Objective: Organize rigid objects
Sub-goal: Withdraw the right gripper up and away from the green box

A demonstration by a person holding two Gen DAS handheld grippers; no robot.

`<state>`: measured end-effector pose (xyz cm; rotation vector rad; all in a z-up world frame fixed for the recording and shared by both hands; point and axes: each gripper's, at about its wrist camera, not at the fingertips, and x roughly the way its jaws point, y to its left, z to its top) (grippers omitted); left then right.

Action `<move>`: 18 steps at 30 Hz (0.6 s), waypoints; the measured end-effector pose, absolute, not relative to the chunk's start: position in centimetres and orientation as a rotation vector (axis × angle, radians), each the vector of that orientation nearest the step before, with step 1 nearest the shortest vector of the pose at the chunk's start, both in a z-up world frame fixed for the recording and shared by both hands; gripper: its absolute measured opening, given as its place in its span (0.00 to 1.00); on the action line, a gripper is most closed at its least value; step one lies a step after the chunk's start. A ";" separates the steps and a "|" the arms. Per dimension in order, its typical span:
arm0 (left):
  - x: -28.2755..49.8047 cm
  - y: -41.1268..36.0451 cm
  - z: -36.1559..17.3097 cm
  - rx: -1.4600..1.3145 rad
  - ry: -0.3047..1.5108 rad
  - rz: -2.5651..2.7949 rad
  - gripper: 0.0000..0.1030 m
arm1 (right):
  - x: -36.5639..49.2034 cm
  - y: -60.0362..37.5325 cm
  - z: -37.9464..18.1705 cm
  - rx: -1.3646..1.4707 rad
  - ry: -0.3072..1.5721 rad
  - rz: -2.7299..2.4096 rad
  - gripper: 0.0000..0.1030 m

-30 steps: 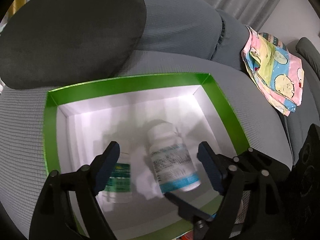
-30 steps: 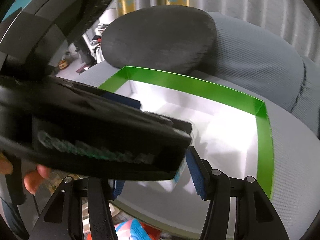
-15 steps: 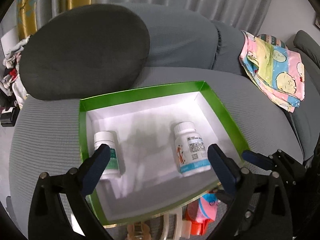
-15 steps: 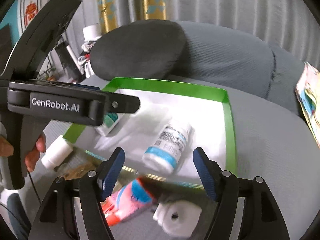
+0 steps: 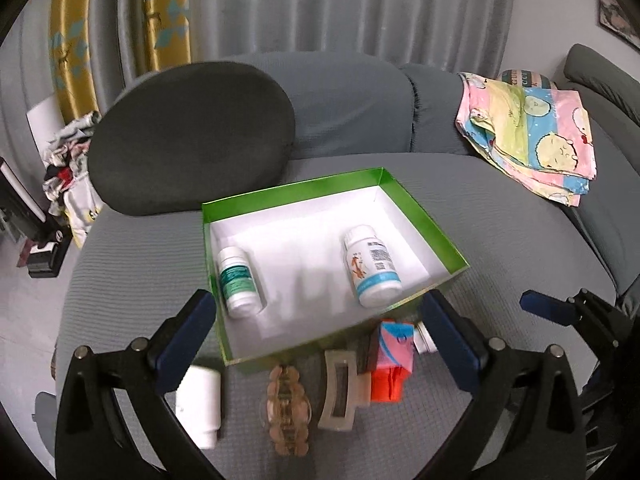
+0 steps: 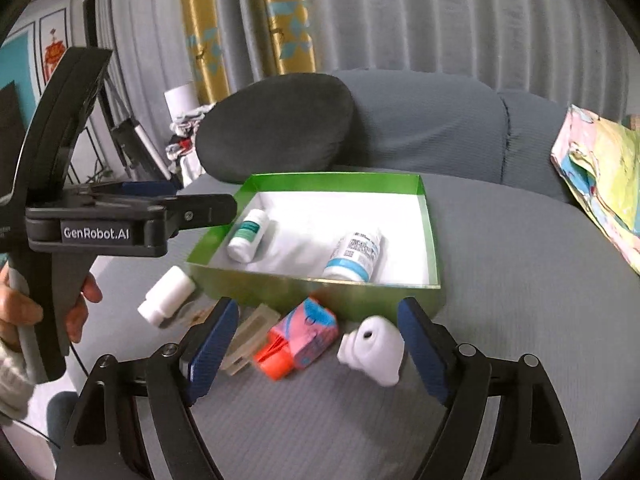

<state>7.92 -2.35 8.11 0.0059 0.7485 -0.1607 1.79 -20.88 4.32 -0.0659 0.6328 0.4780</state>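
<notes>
A green box point(image 5: 425, 222) point(image 6: 429, 220) with a white inside sits on the grey sofa seat. In it lie a green-label bottle point(image 5: 238, 282) point(image 6: 248, 236) and a blue-label bottle point(image 5: 372, 267) point(image 6: 354, 258). In front of the box lie a plain white bottle point(image 5: 199, 404) point(image 6: 166, 296), an amber hair clip point(image 5: 288, 412), a beige hair clip point(image 5: 338, 390) point(image 6: 250, 336), a pink-blue-orange toy point(image 5: 392, 360) point(image 6: 298, 338) and a white earbud-like case point(image 6: 372, 348). My left gripper point(image 5: 316, 338) and right gripper point(image 6: 314, 350) are open and empty, above these loose items.
A dark round cushion point(image 5: 188, 136) leans on the sofa back behind the box. A folded cartoon-print cloth point(image 5: 532, 136) lies on the sofa at right. Clutter point(image 5: 64, 168) sits on the floor at left. The left gripper's body point(image 6: 96, 224) shows in the right wrist view.
Both grippers have pulled back and up out of the box. The blue-label bottle now lies free inside it, and the loose items in front have come into view.
</notes>
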 end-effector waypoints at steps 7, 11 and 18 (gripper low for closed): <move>4.0 -2.6 8.5 0.036 0.716 -0.155 0.99 | -1.1 -21.5 4.9 -0.046 0.613 0.481 0.81; 2.2 -2.6 8.3 0.039 0.708 -0.150 0.99 | -2.5 -21.3 5.1 -0.039 0.609 0.502 0.81; -0.5 -2.4 7.7 0.053 0.698 -0.143 0.99 | -4.2 -21.0 5.0 -0.019 0.608 0.526 0.81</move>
